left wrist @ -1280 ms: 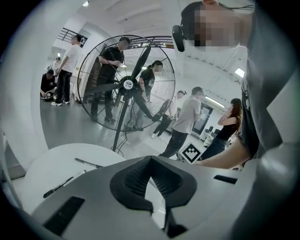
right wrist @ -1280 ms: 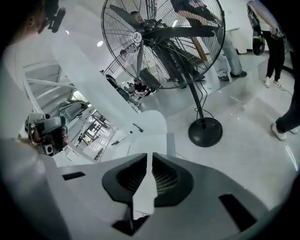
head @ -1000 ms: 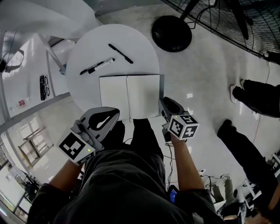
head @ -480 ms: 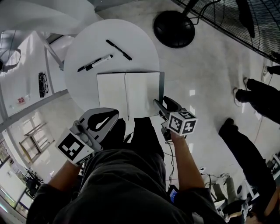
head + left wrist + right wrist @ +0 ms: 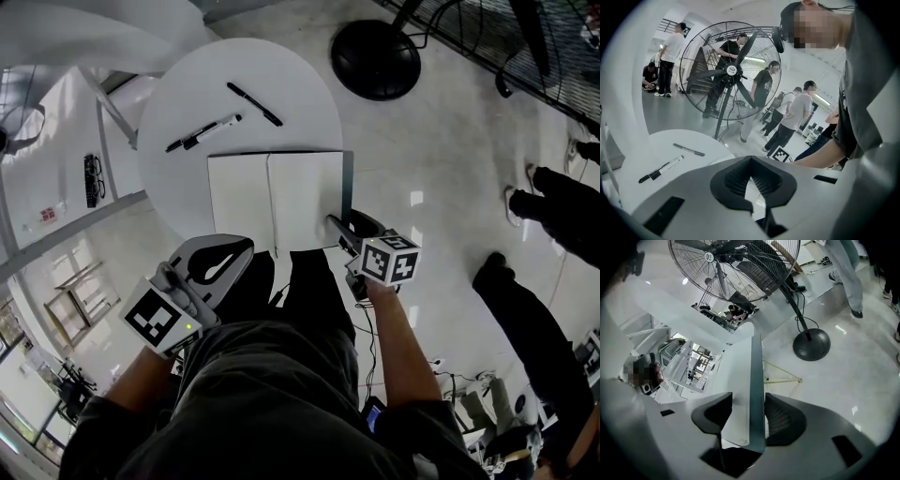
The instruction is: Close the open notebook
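Note:
The open notebook (image 5: 275,200) lies flat, white pages up, on the near part of the round white table (image 5: 187,94). My right gripper (image 5: 339,228) is at its near right corner. In the right gripper view the grey cover's edge (image 5: 756,380) runs between the jaws of my right gripper (image 5: 749,416). Those jaws are opening, with a gap on the left side. My left gripper (image 5: 246,246) hangs off the table's near edge, left of the notebook, touching nothing. The left gripper view shows my left gripper (image 5: 751,161) shut and empty.
A black pen (image 5: 255,104) and a white marker (image 5: 202,133) lie on the table beyond the notebook. The big floor fan's round base (image 5: 375,58) stands just past the table on the right. People's legs (image 5: 553,206) are at the far right. Glasses (image 5: 94,183) rest on a shelf at left.
My right gripper has moved left onto the notebook's near right corner and its jaws have spread around the cover edge. The left gripper has barely shifted.

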Action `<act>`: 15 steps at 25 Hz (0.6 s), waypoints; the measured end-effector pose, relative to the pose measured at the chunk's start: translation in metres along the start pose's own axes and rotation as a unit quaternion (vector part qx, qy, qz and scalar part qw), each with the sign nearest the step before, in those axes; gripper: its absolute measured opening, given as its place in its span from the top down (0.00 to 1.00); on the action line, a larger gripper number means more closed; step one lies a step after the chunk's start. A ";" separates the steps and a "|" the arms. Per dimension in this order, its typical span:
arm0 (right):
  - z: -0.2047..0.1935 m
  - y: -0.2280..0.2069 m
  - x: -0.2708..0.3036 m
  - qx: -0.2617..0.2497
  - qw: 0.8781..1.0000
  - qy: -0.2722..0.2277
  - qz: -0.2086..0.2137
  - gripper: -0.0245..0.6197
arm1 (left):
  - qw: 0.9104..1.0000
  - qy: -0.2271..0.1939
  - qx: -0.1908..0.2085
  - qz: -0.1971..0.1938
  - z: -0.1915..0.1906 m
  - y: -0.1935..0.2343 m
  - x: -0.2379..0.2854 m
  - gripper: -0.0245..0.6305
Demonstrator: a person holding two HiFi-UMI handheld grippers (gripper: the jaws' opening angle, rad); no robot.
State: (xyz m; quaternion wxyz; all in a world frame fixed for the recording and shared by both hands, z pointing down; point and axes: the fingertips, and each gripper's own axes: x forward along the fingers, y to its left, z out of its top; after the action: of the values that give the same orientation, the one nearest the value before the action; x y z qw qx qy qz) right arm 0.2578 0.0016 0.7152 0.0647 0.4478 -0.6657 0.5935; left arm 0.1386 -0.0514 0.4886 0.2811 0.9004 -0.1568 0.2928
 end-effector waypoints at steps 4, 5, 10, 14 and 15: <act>0.001 -0.001 -0.006 -0.006 1.000 0.000 0.002 0.70 | 1.000 -0.004 -0.001 0.001 0.000 -0.001 -0.002 0.95; 0.001 0.000 -0.008 -0.008 1.000 -0.001 0.003 0.72 | 1.000 -0.006 -0.001 0.000 -0.001 -0.001 -0.003 0.95; 0.007 0.012 -0.023 -0.025 1.000 -0.014 0.004 0.83 | 1.000 -0.021 -0.001 -0.005 -0.001 -0.002 -0.011 0.95; 0.012 0.031 -0.033 -0.037 0.999 -0.028 0.002 0.90 | 0.998 -0.064 0.027 -0.009 0.010 0.000 -0.024 0.95; 0.013 0.036 -0.035 -0.040 0.999 -0.031 0.002 0.90 | 0.997 -0.071 0.030 -0.010 0.011 0.001 -0.028 0.95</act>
State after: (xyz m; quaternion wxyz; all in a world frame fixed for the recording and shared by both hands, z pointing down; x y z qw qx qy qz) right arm 0.2601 0.0047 0.6631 0.0606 0.4616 -0.6912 0.5527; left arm 0.1211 -0.0554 0.4645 0.2452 0.9283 -0.1589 0.2300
